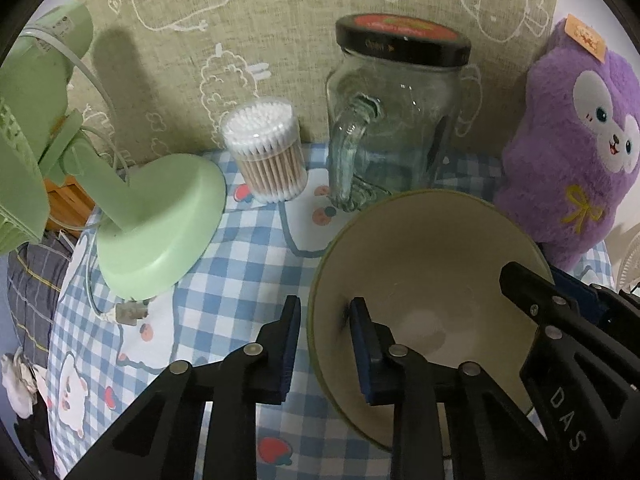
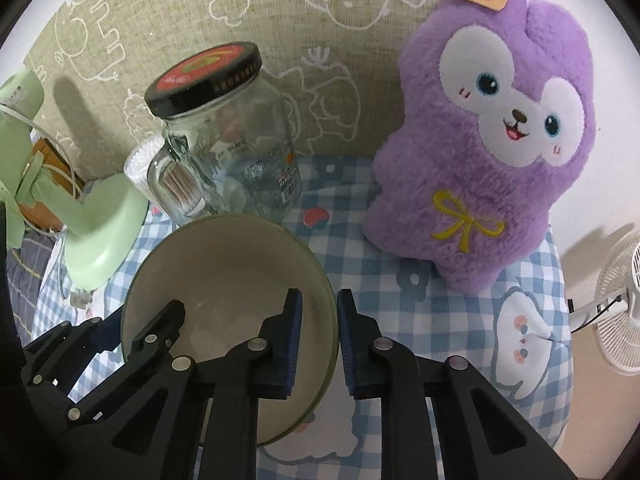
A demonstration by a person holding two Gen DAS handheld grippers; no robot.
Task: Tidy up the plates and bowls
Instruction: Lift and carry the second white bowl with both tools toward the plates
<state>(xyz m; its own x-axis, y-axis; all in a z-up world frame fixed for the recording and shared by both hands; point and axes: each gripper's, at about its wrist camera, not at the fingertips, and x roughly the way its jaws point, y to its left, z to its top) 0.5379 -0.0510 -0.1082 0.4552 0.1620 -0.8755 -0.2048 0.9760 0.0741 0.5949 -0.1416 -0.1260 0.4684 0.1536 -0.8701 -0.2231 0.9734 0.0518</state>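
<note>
Straddling opposite sides of one cream bowl (image 1: 424,280), your two claws each have a pad inside and a pad outside its rim. Your left claw (image 1: 325,344) has narrowed onto the near-left edge; your right claw (image 2: 319,338) likewise on the right edge; whether the pads press yet, you cannot tell. The bowl sits on the checked worktop (image 2: 420,320). Behind it stands one glass jar (image 1: 396,120), close. One swab tub (image 1: 266,152), one green fan (image 1: 160,224) and one purple plush (image 2: 492,132) ring it; open cloth lies right.
</note>
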